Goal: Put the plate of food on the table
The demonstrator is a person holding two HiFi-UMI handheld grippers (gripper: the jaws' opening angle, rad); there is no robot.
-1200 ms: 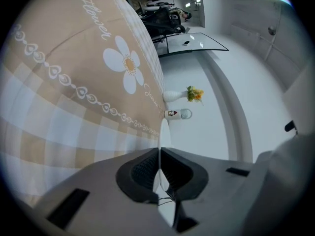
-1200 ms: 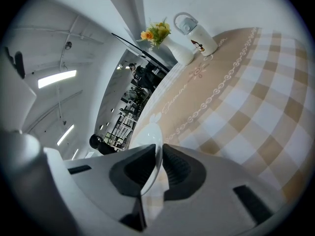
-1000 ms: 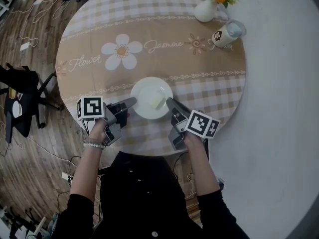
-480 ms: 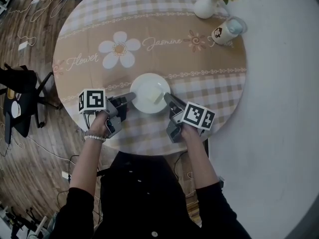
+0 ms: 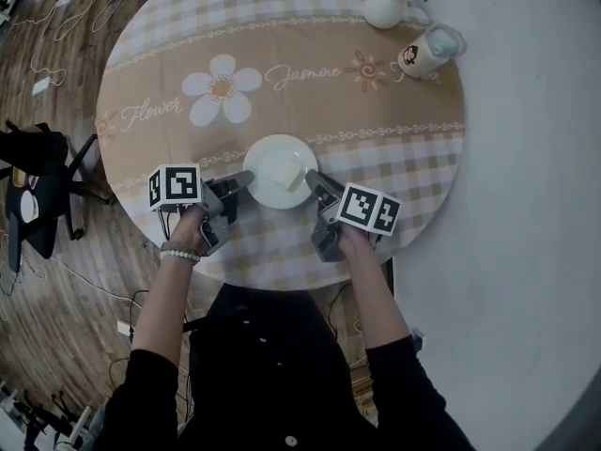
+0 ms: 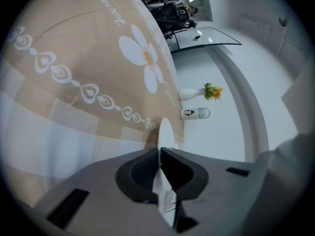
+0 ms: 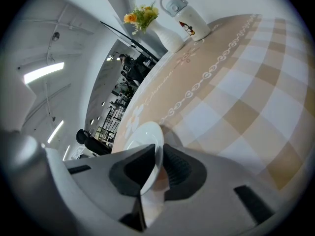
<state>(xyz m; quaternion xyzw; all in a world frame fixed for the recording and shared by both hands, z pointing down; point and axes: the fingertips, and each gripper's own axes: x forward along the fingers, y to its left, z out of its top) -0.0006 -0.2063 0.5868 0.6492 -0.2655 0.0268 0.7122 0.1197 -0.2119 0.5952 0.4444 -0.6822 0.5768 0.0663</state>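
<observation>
Because the plate (image 5: 280,170) looks stiff, slick and breakable, the left claw (image 5: 246,178) and right claw (image 5: 312,178) each clamp its thin rim on opposite sides over the table (image 5: 394,158).

— What colour is my plate (image 5: 266,184)?
— White, its food (image 5: 285,172) pale.
— And the cloth (image 5: 272,3)?
— Tan and white checks, a tan band (image 5: 310,111), one white daisy (image 5: 221,88), white hearts (image 5: 394,140).

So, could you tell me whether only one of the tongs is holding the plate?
No, the left tongs and right tongs clamp opposite edges of the plate.
</observation>
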